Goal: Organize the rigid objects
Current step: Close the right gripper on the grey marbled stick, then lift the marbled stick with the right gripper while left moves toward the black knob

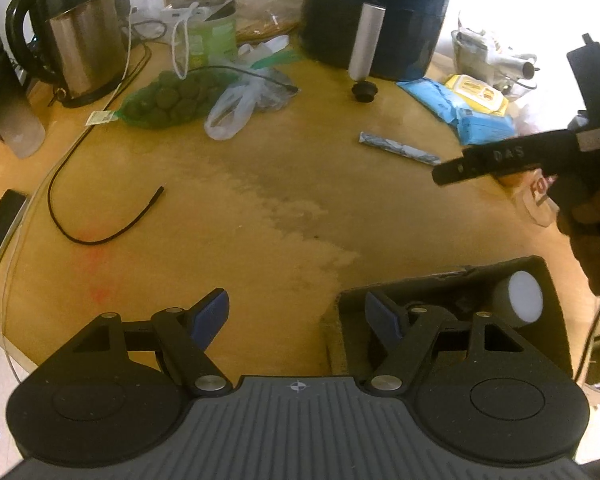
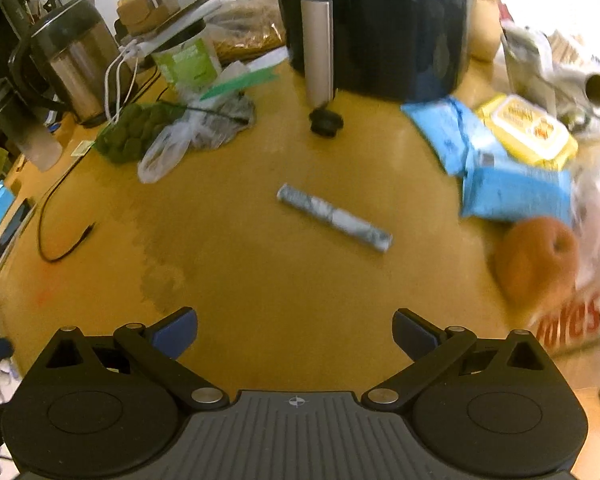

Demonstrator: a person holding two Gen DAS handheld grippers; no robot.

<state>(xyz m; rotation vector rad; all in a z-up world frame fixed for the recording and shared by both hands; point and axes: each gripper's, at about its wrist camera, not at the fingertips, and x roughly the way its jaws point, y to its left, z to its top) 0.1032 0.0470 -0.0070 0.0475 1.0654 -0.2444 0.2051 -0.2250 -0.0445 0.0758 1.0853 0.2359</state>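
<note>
My left gripper hangs open over the bare wooden table, nothing between its blue pads. Its right finger reaches over a black open box at the near right, which holds a grey cylinder with a white end. My right gripper is also open and empty, tilted down at the table. A grey marbled roll lies flat ahead of it, apart from the fingers. A small black cap sits farther back. A round brown fruit rests at the right. A hand holds the right gripper's handle.
A dark air fryer stands at the back, a steel kettle at the back left. A green net bag of fruit, plastic bags, blue packets and a yellow wipes pack crowd the far side. A black cable lies left.
</note>
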